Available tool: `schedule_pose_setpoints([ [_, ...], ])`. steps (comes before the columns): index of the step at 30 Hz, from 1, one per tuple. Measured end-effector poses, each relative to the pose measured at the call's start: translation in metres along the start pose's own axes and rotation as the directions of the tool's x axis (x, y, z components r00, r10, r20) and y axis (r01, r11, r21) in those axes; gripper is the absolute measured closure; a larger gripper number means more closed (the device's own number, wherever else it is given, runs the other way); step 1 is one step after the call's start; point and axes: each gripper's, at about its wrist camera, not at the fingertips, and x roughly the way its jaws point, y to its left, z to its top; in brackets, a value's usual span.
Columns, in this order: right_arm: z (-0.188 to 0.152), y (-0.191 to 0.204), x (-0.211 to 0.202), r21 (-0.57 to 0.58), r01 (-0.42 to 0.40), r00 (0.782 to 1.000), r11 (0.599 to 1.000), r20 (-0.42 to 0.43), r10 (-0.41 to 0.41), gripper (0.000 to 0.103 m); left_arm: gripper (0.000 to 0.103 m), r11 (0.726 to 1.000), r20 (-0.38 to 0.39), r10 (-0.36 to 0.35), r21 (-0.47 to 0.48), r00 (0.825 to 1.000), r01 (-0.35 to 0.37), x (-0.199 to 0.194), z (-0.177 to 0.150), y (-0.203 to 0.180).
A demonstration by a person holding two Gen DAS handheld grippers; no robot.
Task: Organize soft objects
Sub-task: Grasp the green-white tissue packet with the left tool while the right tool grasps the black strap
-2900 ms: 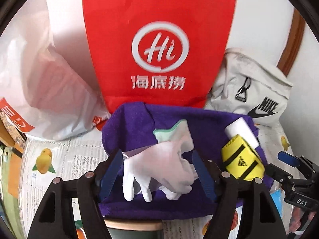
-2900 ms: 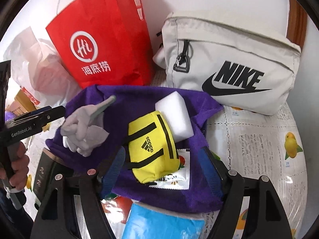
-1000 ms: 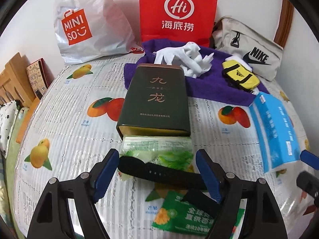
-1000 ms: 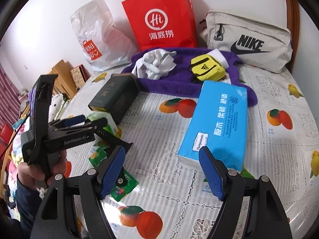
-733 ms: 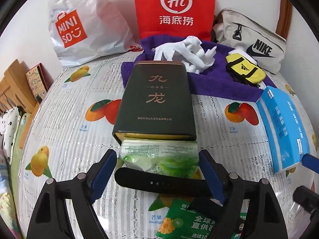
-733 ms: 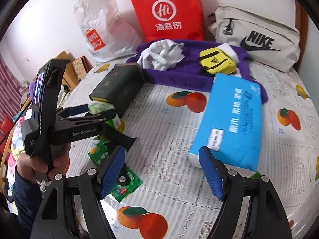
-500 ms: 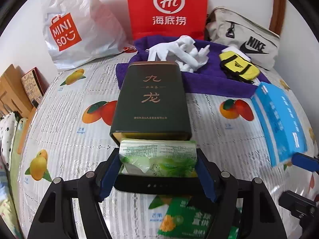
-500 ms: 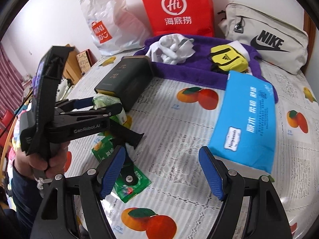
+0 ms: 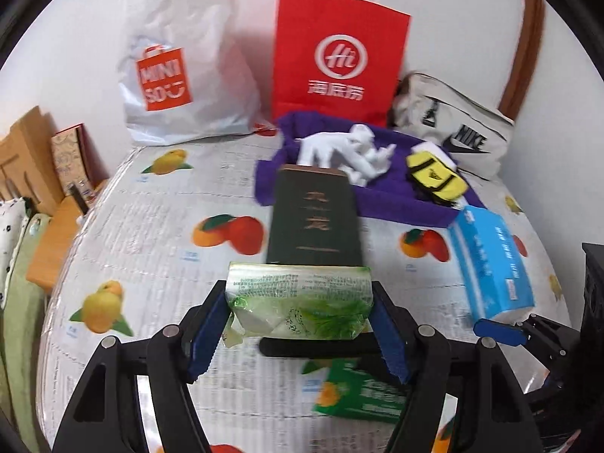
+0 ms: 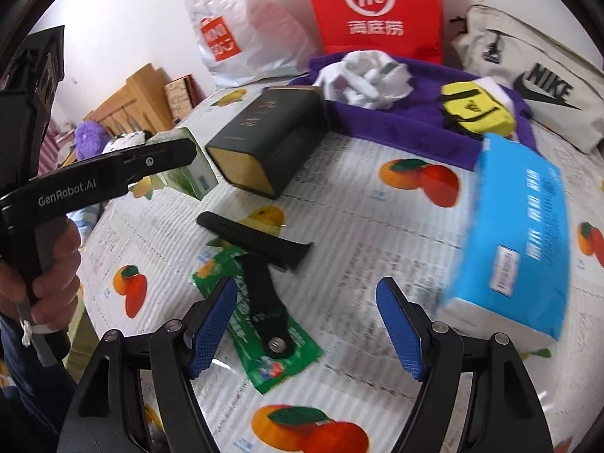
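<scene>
My left gripper (image 9: pixel 298 324) is shut on a green soft tissue pack (image 9: pixel 298 298), its blue pads pressing on both ends, and holds it clear of the table. In the right wrist view the pack (image 10: pixel 188 173) hangs beside the dark green tin (image 10: pixel 268 143). My right gripper (image 10: pixel 305 302) is open and low over the table, nothing between its fingers. A black strap (image 10: pixel 256 238) and a green sachet (image 10: pixel 264 324) lie by its left finger. On the purple towel (image 9: pixel 396 204) at the back lie white gloves (image 9: pixel 351 151) and a yellow pouch (image 9: pixel 434 177).
A blue tissue box (image 10: pixel 517 234) lies right of my right gripper. A red paper bag (image 9: pixel 339 56), a white Miniso bag (image 9: pixel 181 87) and a beige Nike bag (image 9: pixel 464 136) stand along the back wall. Wooden furniture (image 9: pixel 22 158) stands off the table's left edge.
My left gripper closed on the green tissue pack and lifted it off the black strap. My right gripper moved left and lower, toward the strap and sachet.
</scene>
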Motion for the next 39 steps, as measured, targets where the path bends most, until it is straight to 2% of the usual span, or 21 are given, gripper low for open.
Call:
schedule_pose_setpoints([
  [6, 0.011, 0.015, 0.027, -0.059, -0.015, 1.000, 0.998, -0.005, 0.014, 0.028, 0.033, 0.997, -0.032, 0.032, -0.067, 0.999, -0.034, 0.010, -0.002, 0.033],
  [14, 0.031, 0.048, 0.063, -0.204, -0.026, 1.000, 0.979, -0.003, 0.026, 0.028, 0.033, 0.988, -0.047, 0.063, -0.139, 0.997, -0.069, 0.015, -0.003, 0.073],
  [17, 0.033, 0.059, 0.077, -0.258, -0.023, 1.000, 0.966, -0.020, 0.019, 0.028, 0.033, 0.986, -0.048, 0.068, -0.152, 0.996, -0.075, 0.015, -0.003, 0.084],
  [20, 0.032, 0.070, 0.092, -0.312, -0.013, 0.999, 0.950, -0.054, -0.004, 0.032, 0.033, 0.985, -0.042, 0.066, -0.159, 0.997, -0.072, 0.015, -0.002, 0.090],
  [21, 0.030, 0.073, 0.092, -0.337, 0.011, 0.999, 0.941, -0.031, -0.022, 0.033, 0.033, 0.985, -0.042, 0.060, -0.159, 0.997, -0.066, 0.016, -0.001, 0.091],
  [23, 0.030, 0.077, 0.094, -0.349, 0.024, 0.999, 0.937, -0.021, -0.034, 0.044, 0.033, 0.986, -0.040, 0.056, -0.157, 0.998, -0.062, 0.017, 0.000, 0.091],
  [24, 0.031, 0.076, 0.093, -0.343, 0.021, 0.999, 0.939, -0.021, -0.030, 0.062, 0.033, 0.986, -0.040, 0.053, -0.155, 0.998, -0.058, 0.018, 0.000, 0.091],
  [25, 0.033, 0.074, 0.092, -0.337, 0.019, 0.999, 0.941, -0.026, -0.030, 0.074, 0.033, 0.987, -0.039, 0.047, -0.154, 0.998, -0.052, 0.018, 0.000, 0.091],
  [31, 0.033, 0.055, 0.080, -0.291, -0.008, 0.996, 0.957, -0.087, -0.018, 0.091, 0.033, 0.989, -0.040, 0.026, -0.144, 0.999, -0.032, 0.020, -0.001, 0.085],
  [36, 0.031, 0.054, 0.075, -0.311, -0.019, 0.994, 0.950, -0.110, -0.016, 0.091, 0.033, 0.991, -0.042, 0.013, -0.135, 0.999, -0.019, 0.019, -0.003, 0.080],
  [39, 0.036, 0.054, 0.082, -0.313, -0.030, 0.993, 0.949, -0.117, -0.008, 0.084, 0.033, 0.991, -0.042, 0.007, -0.134, 0.999, -0.013, 0.018, -0.004, 0.078],
])
